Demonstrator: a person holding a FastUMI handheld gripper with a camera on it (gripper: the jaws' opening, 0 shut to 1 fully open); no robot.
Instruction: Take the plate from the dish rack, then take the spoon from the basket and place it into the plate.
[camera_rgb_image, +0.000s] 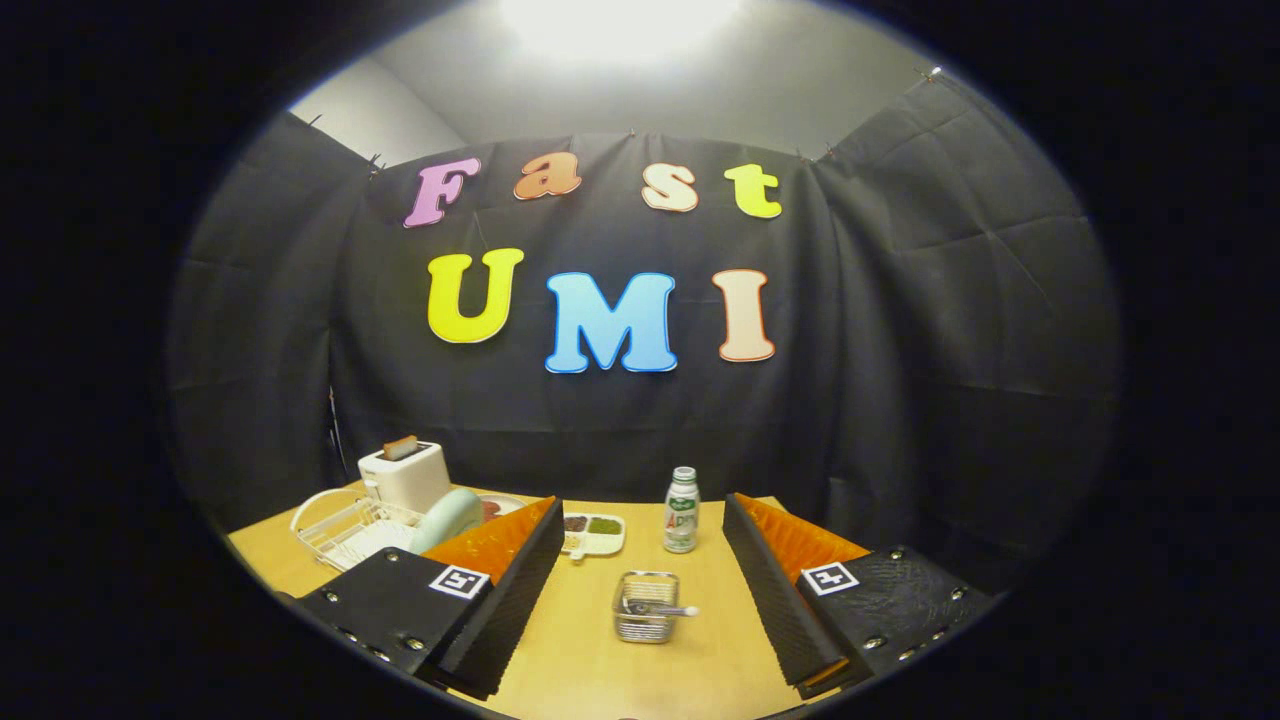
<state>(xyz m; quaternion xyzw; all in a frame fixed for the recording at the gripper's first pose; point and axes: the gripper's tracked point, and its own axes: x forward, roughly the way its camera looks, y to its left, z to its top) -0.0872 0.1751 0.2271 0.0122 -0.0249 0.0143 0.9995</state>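
A pale green plate (447, 519) stands on edge in the white wire dish rack (340, 525), beyond my left finger, which covers the plate's lower edge. A small metal mesh basket (645, 606) sits on the wooden table (600, 660) between and just ahead of my fingers, with a spoon (665, 609) lying in it, its handle sticking out to the right. My gripper (640, 600) is open wide, held above the table, with nothing between its fingers.
A white toaster (405, 473) with a slice of bread stands behind the rack. A white divided snack tray (592, 533) and a small bottle (682, 511) stand beyond the basket. A plate with red food (500, 505) peeks out behind the green plate.
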